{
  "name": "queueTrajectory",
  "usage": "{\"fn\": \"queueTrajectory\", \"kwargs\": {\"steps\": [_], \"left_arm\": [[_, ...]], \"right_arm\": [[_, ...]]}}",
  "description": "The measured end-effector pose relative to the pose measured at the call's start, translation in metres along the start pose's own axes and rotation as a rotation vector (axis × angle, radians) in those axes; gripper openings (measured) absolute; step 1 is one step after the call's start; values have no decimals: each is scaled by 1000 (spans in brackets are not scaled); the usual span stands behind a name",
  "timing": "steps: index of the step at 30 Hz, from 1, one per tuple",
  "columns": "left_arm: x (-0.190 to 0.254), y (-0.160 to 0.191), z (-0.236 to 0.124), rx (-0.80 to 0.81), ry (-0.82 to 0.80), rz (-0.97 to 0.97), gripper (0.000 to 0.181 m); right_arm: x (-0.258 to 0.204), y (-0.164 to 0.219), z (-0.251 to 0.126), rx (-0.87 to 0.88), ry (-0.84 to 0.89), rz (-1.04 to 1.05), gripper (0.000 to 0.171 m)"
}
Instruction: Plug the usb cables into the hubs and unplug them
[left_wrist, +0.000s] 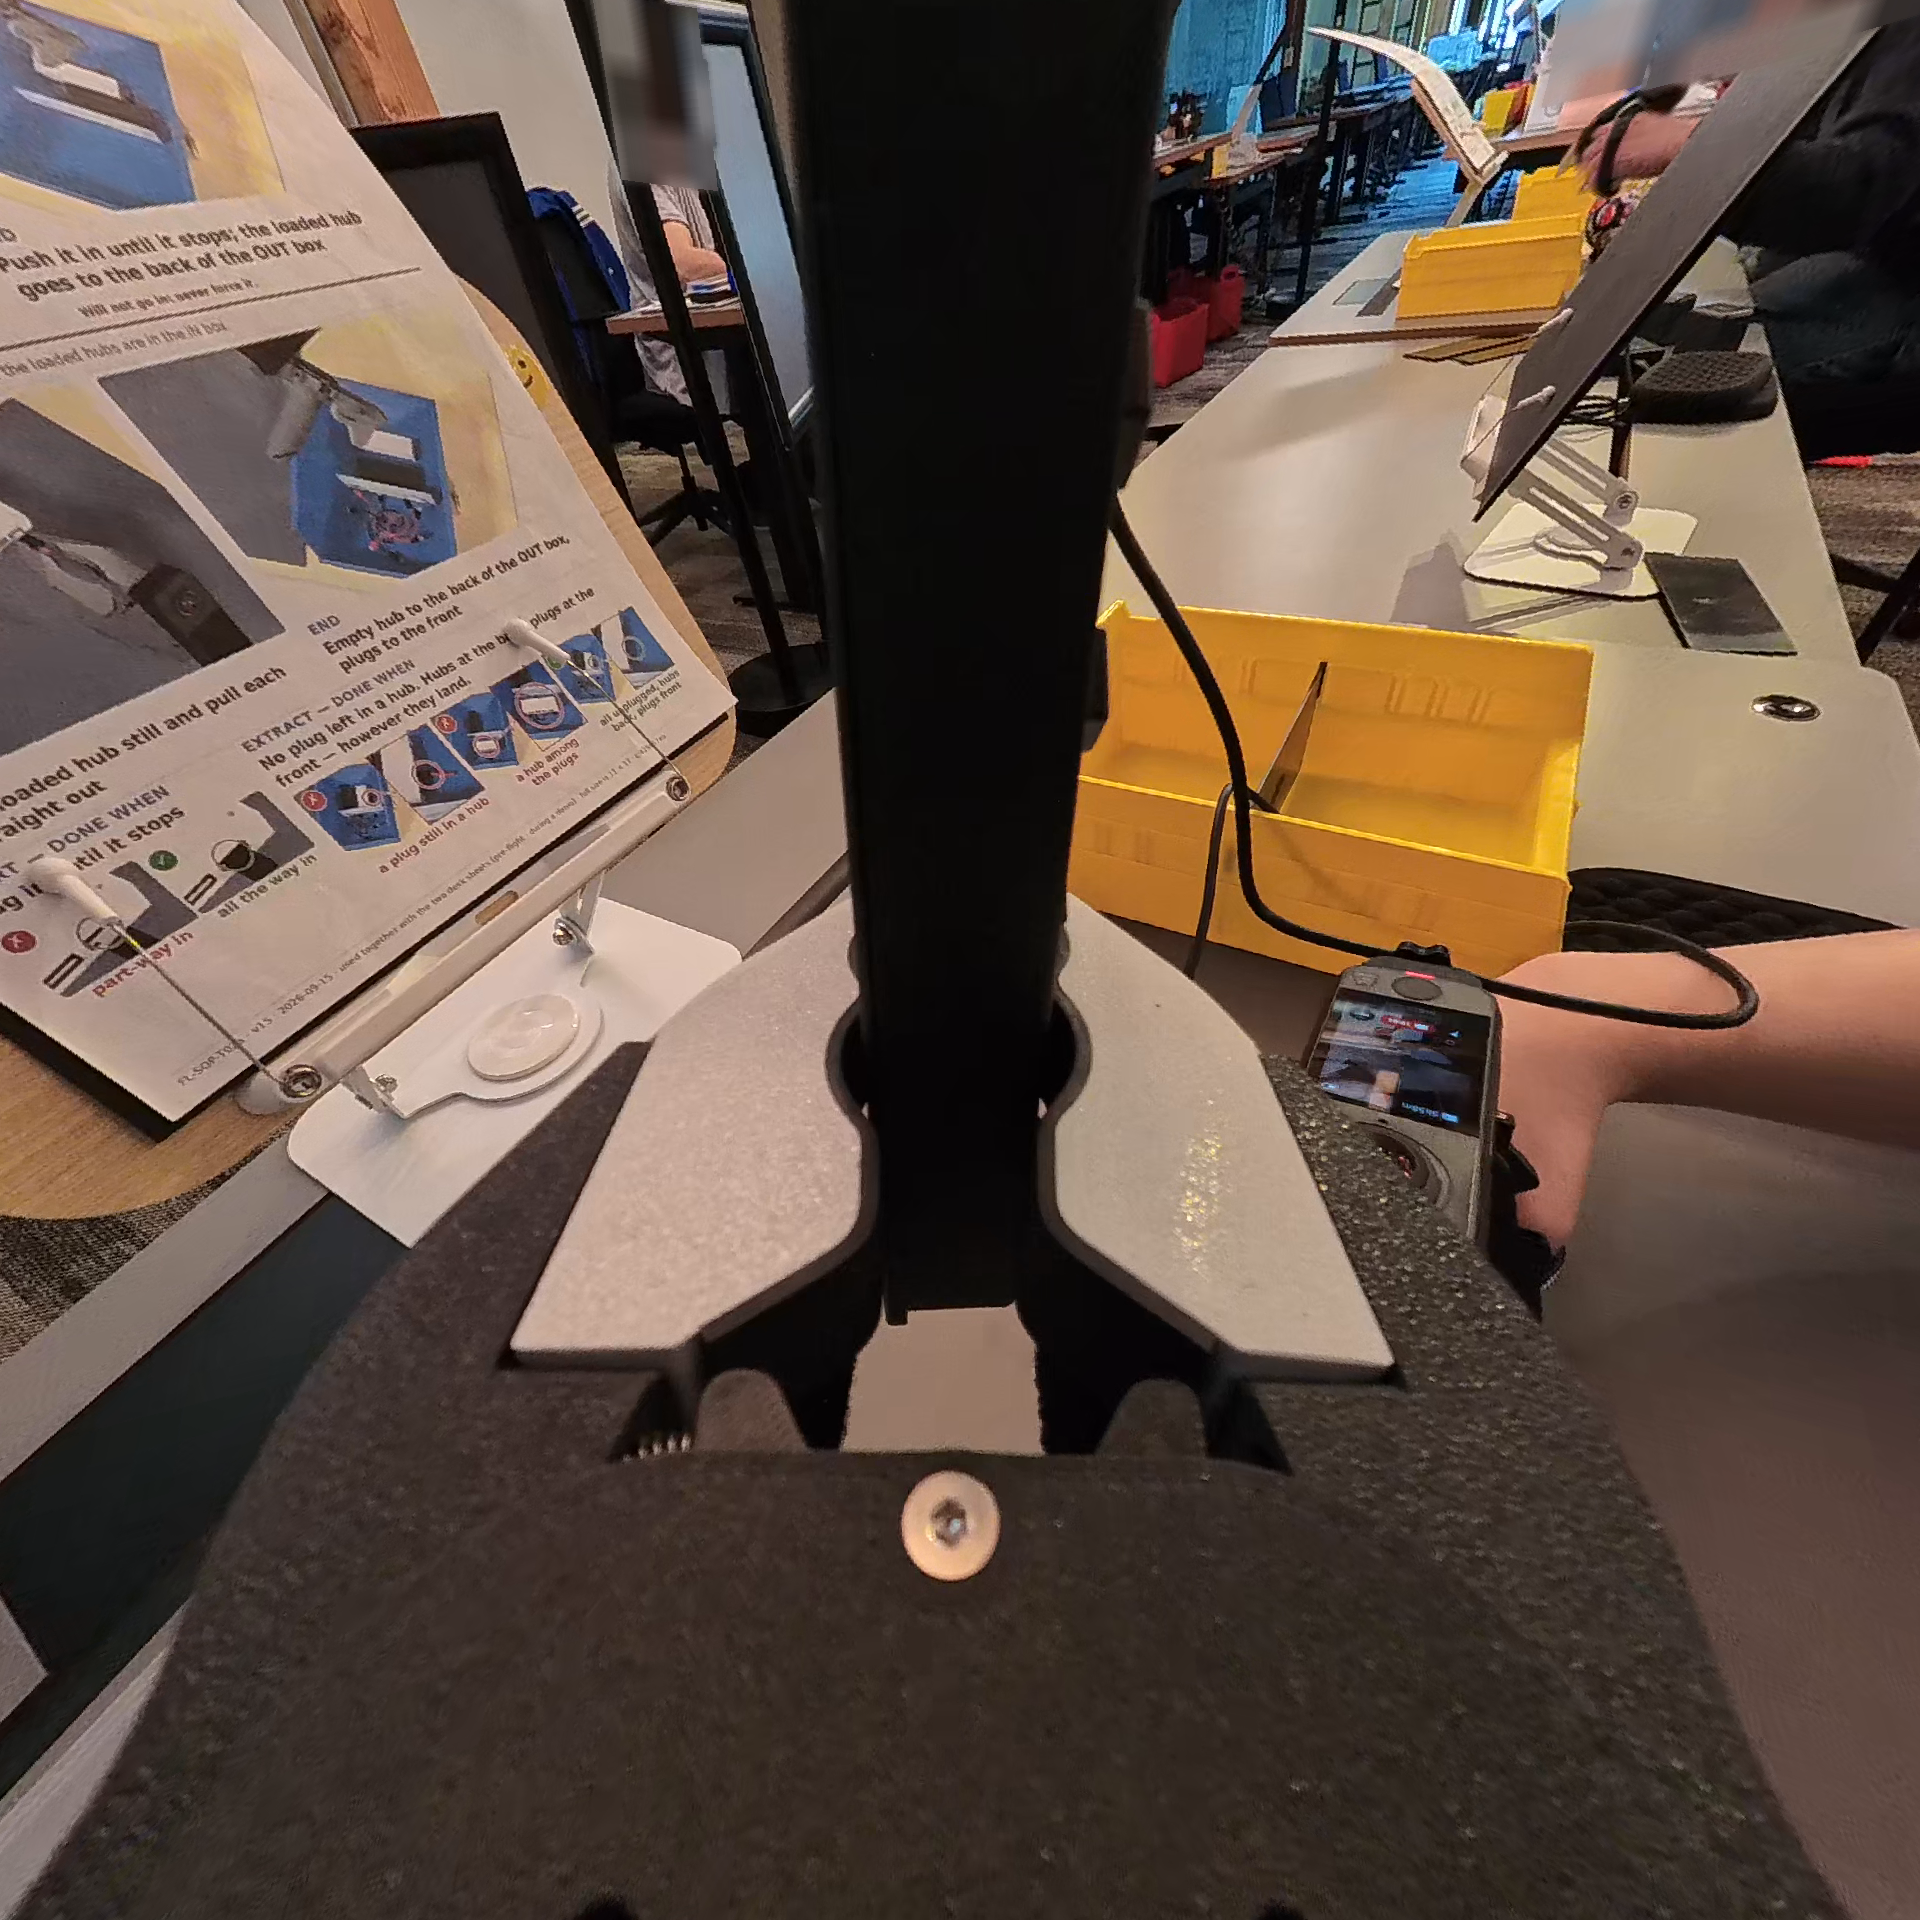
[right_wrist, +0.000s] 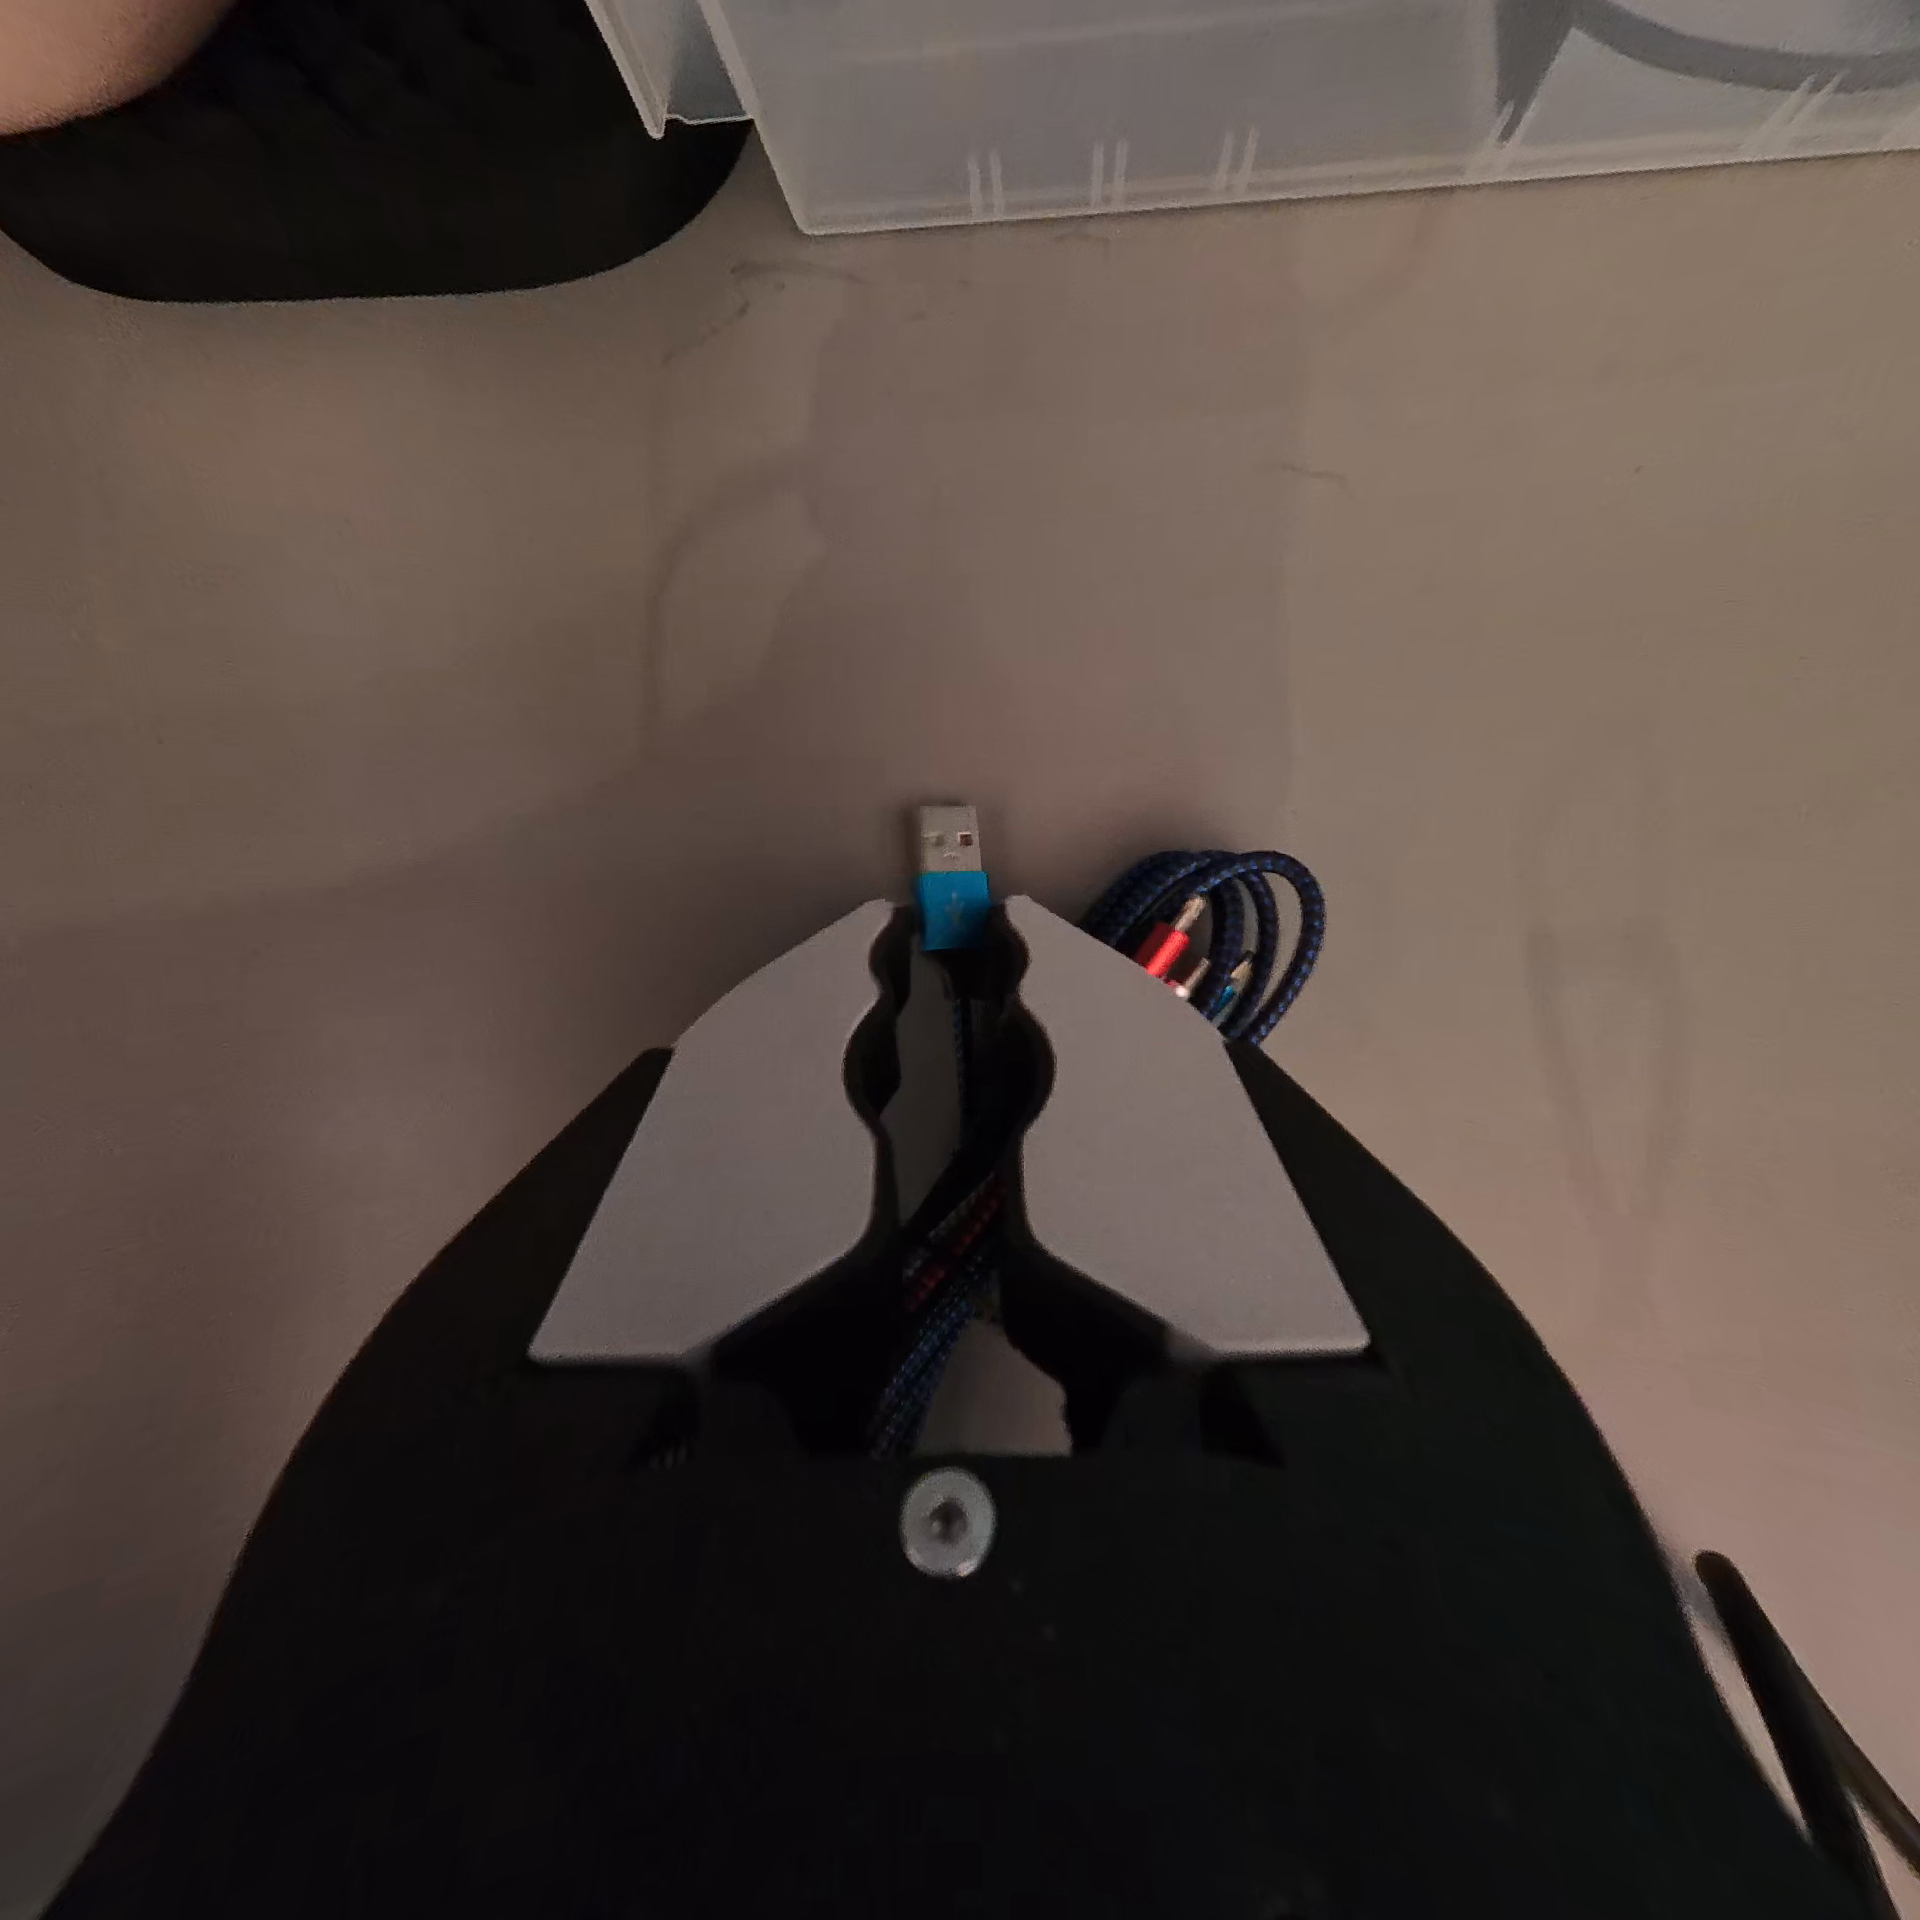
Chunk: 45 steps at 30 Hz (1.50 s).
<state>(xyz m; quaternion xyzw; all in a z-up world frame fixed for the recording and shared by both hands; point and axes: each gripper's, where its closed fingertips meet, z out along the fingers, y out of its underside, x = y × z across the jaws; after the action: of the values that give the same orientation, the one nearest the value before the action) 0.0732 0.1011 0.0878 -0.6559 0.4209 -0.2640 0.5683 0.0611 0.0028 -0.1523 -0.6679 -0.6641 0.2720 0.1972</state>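
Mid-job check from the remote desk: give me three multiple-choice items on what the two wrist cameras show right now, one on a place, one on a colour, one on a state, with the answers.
1. Where is the yellow bin relative to the left gripper?
A. Ahead and to its right
B. Behind the instruction sheet
C. Between its fingers

2. What colour is the housing of the USB plug in the right gripper?
A. Green
B. Light blue
C. White

3. What is the left gripper closed on?
A. A coiled cable
B. Nothing
C. A long black hub

Answers:
1 A, the bin sits on the table beyond the right finger.
2 B, a light blue housing sits behind the metal tip.
3 C, the black bar runs up from between both fingers.
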Motion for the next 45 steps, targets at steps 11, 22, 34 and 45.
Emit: {"fn": "queueTrajectory", "kwargs": {"steps": [11,22,34,45], "left_arm": [[1,0,1,-4,3,5,25],[1,0,0,-2,2,7,25],[0,0,1,-3,2,6,25],[0,-1,0,1,0,7,25]], "right_arm": [[-2,2,1,-16,-17,9,27],[9,-9,-10,0,-18,59,24],[20,-3,-11,-87,43,35,14],[25,-13,-15,-67,115,-26,12]]}}
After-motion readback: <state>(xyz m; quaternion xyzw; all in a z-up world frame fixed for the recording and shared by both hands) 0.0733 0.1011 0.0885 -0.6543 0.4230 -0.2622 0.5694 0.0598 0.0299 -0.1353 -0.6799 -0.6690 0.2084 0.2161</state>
